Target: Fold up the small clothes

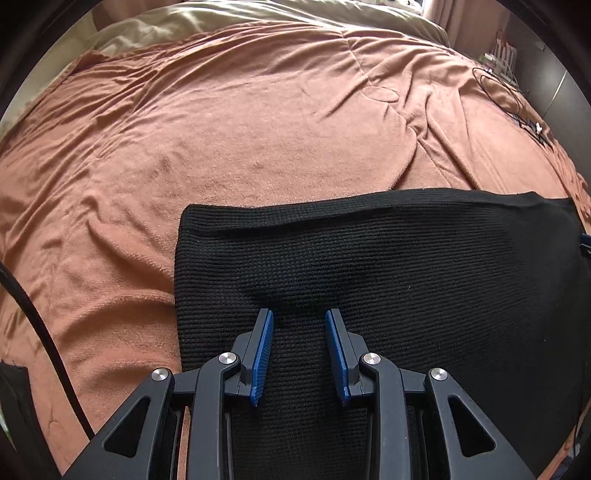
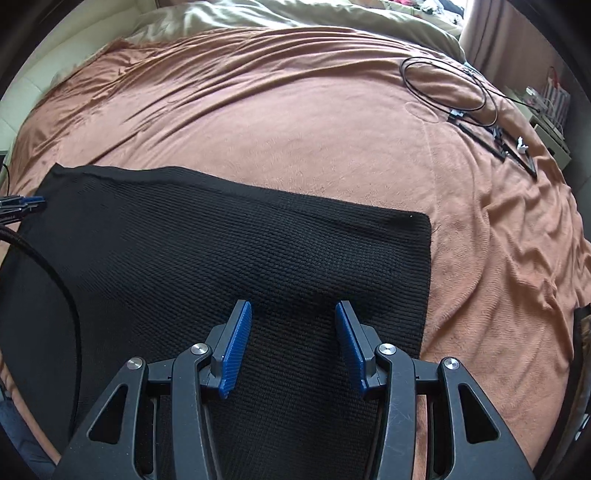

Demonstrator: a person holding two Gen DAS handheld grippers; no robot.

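A: Where does the black knit garment (image 1: 388,266) lie, and which way does it run?

B: Flat on the terracotta fleece blanket (image 1: 229,122), at the near side of the bed. Its long axis runs left to right, with the ribs of the knit following that line. In the left wrist view its left edge is a straight drop with a rounded far corner; in the right wrist view the right edge (image 2: 428,258) is just as straight.

A: And the grippers?

B: The left gripper (image 1: 299,314) hangs over the left part of the cloth, blue pads parted with black knit showing between them, gripping nothing. The right gripper (image 2: 293,306) sits over the right part, spread a little wider, also holding nothing. Whether the tips touch the fabric, I cannot tell.

A: Room to work?

B: Wide blanket beyond the far edge and to both sides, wrinkled in long soft folds. A coiled black cable (image 2: 447,85) lies far right, well apart from the garment, with small black parts beside it.

A: The rest of the room?

B: A pale olive duvet (image 2: 258,18) is bunched at the far end, a pink curtain (image 2: 491,29) at far right.
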